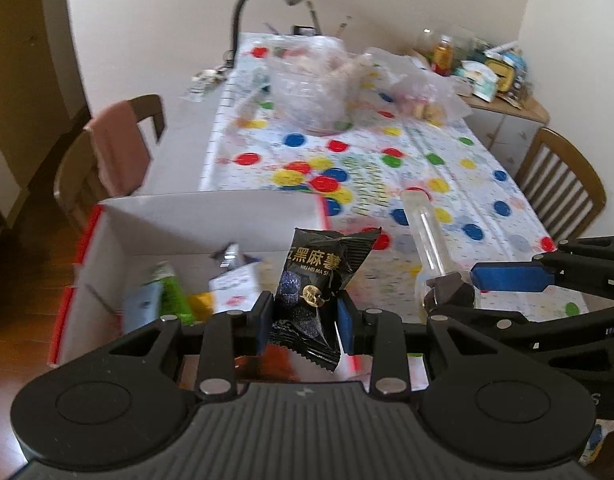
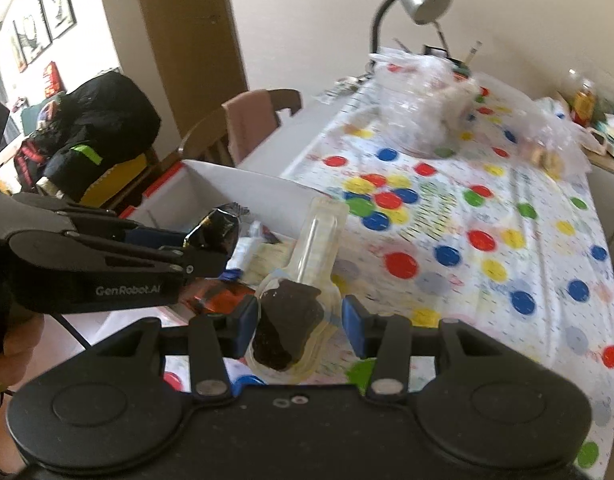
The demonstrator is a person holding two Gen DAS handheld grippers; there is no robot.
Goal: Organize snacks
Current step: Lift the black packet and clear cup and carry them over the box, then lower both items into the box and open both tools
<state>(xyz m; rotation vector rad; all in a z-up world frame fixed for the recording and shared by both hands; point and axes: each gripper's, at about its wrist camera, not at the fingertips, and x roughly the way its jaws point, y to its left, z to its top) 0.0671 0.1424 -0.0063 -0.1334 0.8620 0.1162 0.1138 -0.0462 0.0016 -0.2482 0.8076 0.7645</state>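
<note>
1. Polka-dot tablecloth (image 1: pixel 447 168) covers your table; the far end is cluttered with plastic bags (image 1: pixel 315 80), so keep clear of it.
2. White cardboard box (image 1: pixel 211 216) sits at the near left edge, already holding several snack packets (image 1: pixel 235 280). Judged as your drop target.
3. Your left gripper (image 1: pixel 305 318) is clamped on a black mochi packet (image 1: pixel 319 276), held above the box's right side. Move fully over the opening before releasing.
4. Your right gripper (image 2: pixel 301 322) is clamped on a clear-wrapped dark lollipop (image 2: pixel 291 320), stick pointing away, over the cloth beside the box. Keep both tools apart; they sit near each other.
</note>
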